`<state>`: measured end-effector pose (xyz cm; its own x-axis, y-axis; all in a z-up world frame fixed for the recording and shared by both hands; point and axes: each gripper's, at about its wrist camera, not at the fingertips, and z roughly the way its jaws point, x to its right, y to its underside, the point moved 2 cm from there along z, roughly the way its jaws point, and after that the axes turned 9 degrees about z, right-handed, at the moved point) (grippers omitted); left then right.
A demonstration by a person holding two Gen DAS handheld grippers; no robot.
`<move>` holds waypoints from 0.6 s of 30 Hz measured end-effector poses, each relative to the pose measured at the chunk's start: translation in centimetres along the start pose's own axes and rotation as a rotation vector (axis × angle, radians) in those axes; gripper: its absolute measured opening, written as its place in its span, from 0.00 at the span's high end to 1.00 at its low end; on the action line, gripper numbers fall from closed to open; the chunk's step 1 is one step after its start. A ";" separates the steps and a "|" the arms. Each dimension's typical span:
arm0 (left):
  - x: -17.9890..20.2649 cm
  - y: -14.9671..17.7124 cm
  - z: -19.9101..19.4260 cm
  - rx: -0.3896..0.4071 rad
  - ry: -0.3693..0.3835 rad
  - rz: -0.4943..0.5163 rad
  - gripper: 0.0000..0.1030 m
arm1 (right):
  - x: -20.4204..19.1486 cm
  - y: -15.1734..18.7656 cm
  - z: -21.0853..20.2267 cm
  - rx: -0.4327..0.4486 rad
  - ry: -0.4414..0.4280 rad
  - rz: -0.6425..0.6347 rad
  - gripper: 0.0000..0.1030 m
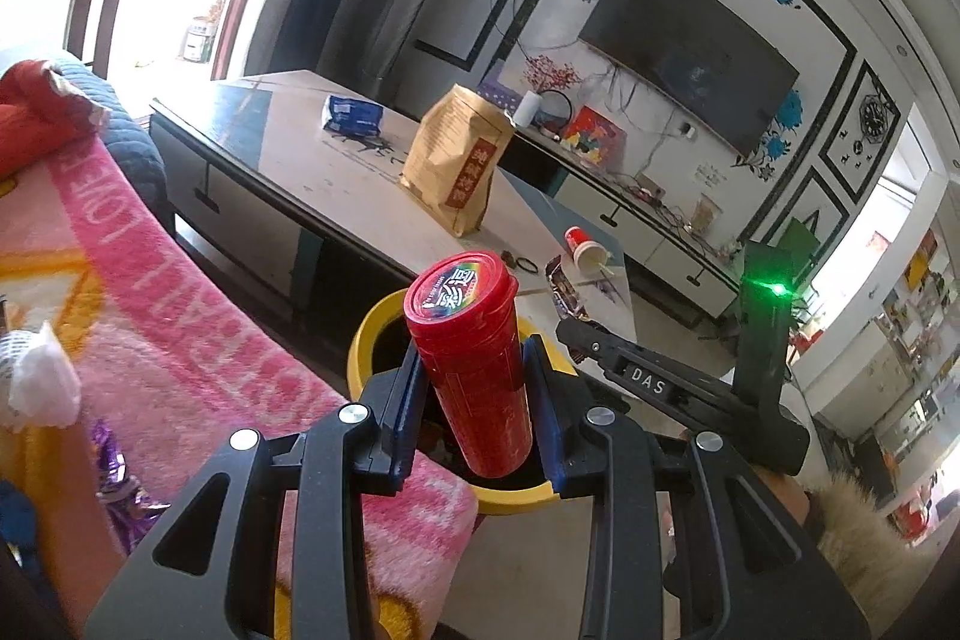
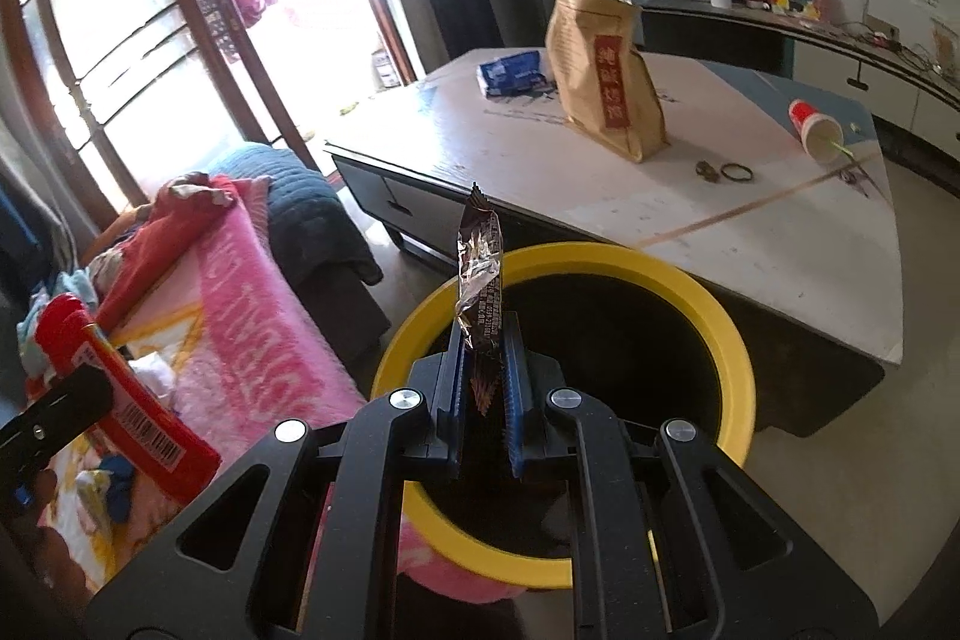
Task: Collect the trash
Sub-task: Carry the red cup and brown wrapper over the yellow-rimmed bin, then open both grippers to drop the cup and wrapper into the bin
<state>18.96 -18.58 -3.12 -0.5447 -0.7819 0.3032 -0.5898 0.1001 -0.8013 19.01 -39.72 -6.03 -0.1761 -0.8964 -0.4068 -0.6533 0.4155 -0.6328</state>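
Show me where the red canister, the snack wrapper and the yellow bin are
red canister (image 1: 474,370): left wrist view, on its side wall.
snack wrapper (image 2: 479,274): right wrist view, on its crinkled middle.
yellow bin (image 2: 606,257): right wrist view, on its far rim.

A home living room; wall television (image 1: 690,58), coffee table (image 1: 312,160), sofa blanket (image 1: 180,316).

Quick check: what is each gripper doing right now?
Left gripper: closed on the red canister.
Right gripper: closed on the dark wrapper.
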 end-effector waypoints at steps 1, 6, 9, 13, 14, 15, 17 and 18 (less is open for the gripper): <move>0.1 0.1 0.4 -0.005 0.002 0.005 0.70 | 0.3 0.0 0.2 -0.005 0.006 0.006 0.93; 0.4 0.6 2.5 -0.035 0.012 0.021 0.70 | 1.5 0.2 1.0 -0.024 0.025 0.024 0.93; 0.6 0.9 3.8 -0.055 0.020 0.024 0.70 | 2.1 0.3 1.5 -0.036 0.035 0.035 0.93; 0.9 1.2 5.4 -0.083 0.033 0.030 0.70 | 2.9 0.5 2.1 -0.051 0.043 0.049 0.93; 1.0 1.2 5.8 -0.090 0.037 0.032 0.70 | 3.2 0.6 2.3 -0.059 0.047 0.054 0.93; 1.1 1.4 6.3 -0.097 0.041 0.036 0.70 | 3.3 0.6 2.3 -0.062 0.048 0.056 0.93; 1.2 1.4 7.1 -0.109 0.045 0.044 0.70 | 3.7 0.6 2.7 -0.072 0.052 0.065 0.93; 1.3 1.6 7.7 -0.120 0.050 0.047 0.70 | 3.8 0.7 2.8 -0.076 0.053 0.069 0.93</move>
<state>21.90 -24.16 -7.92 -0.6007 -0.7434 0.2941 -0.6283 0.2115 -0.7487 19.92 -42.45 -9.84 -0.2598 -0.8737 -0.4113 -0.6917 0.4656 -0.5521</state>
